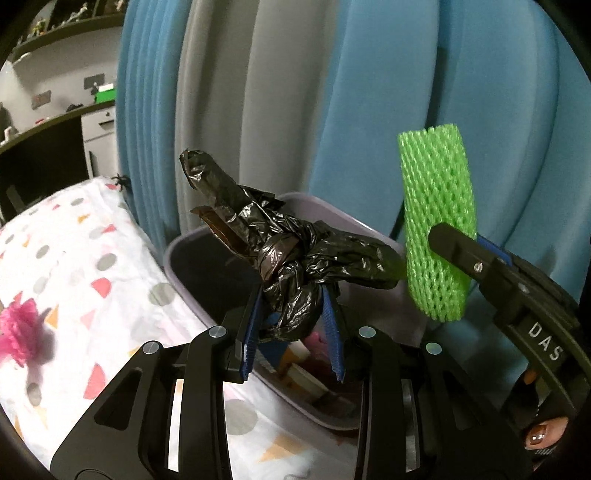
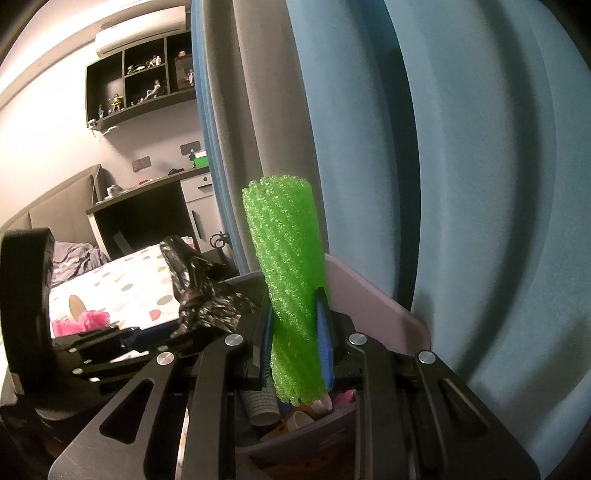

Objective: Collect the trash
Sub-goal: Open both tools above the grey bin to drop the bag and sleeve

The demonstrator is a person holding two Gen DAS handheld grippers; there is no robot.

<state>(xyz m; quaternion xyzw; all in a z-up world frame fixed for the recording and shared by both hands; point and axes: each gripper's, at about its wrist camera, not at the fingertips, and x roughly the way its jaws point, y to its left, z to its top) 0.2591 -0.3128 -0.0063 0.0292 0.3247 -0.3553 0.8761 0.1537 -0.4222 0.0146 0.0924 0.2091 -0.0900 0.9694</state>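
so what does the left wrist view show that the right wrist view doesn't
Only the left wrist view: a fingertip with a painted nail by the right tool's handle, and the left tool shut on the black plastic bag.

Only the right wrist view: wall shelves with figurines, an air conditioner, paper cups in the bin.

Both: the green foam net in the right tool, the bin, the patterned bedspread, blue curtains.

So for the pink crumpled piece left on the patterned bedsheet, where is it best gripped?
Grip the pink crumpled piece across its puffy middle, coming from above: it lies loose on the bedsheet, apart from the bin. Both grippers would probably need to drop their loads first.
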